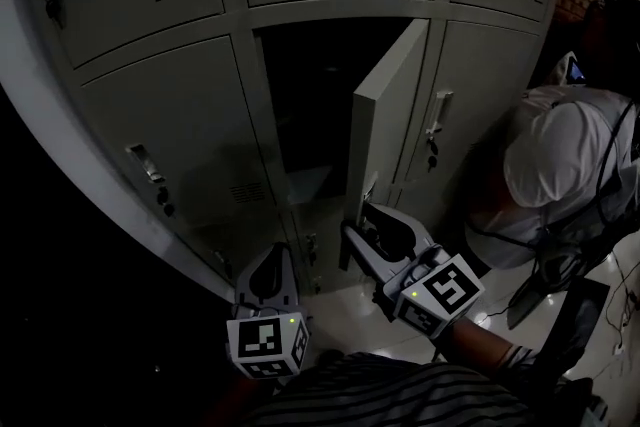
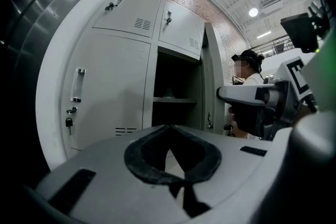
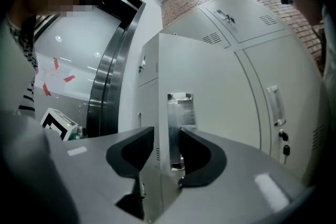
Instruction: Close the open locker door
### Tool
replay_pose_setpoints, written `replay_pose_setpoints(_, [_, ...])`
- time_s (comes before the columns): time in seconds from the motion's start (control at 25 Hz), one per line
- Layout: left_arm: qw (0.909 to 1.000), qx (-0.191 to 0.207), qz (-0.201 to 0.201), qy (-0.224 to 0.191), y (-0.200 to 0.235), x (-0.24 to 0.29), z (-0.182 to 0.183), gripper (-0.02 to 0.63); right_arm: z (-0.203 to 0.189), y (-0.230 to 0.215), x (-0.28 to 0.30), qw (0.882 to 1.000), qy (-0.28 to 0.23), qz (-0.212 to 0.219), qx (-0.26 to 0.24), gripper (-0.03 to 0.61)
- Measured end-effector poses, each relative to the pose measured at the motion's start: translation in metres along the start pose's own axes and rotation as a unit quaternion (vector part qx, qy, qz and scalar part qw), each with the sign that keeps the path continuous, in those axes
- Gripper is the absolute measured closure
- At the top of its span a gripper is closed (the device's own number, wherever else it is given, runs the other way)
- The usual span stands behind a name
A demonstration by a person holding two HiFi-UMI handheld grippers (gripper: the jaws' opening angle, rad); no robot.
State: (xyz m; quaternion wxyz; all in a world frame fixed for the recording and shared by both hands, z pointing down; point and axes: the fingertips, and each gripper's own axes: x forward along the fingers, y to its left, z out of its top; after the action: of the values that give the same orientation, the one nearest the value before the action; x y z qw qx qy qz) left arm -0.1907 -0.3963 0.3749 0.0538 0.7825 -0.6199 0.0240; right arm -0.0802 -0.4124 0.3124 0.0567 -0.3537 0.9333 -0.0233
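Note:
The open locker door (image 1: 385, 105) is a grey panel swung out toward me from a dark compartment (image 1: 310, 95). My right gripper (image 1: 365, 215) is at the door's lower free edge. In the right gripper view the door's edge (image 3: 149, 86) and its clear handle (image 3: 181, 113) fill the gap of the right gripper (image 3: 167, 139), with a pad against each side. My left gripper (image 1: 272, 255) hangs lower left, apart from the door, jaws shut and empty. The left gripper (image 2: 170, 128) view shows the open compartment (image 2: 176, 86) and the door (image 2: 212, 76) edge-on.
Closed grey lockers (image 1: 180, 125) surround the open one, some with keys in their locks (image 1: 432, 150). A person in a white shirt (image 1: 560, 165) crouches close to the right of the lockers. A curved steel column (image 1: 40, 115) stands at the left.

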Motion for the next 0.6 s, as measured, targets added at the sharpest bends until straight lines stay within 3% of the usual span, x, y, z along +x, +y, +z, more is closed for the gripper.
replay_pose_setpoints(0.6, [0.999, -0.012, 0.044, -0.001, 0.088, 0.037, 0.002, 0.611, -0.028, -0.02, 0.137, 0.999, 0.039, 0.014, -0.023, 0.459])
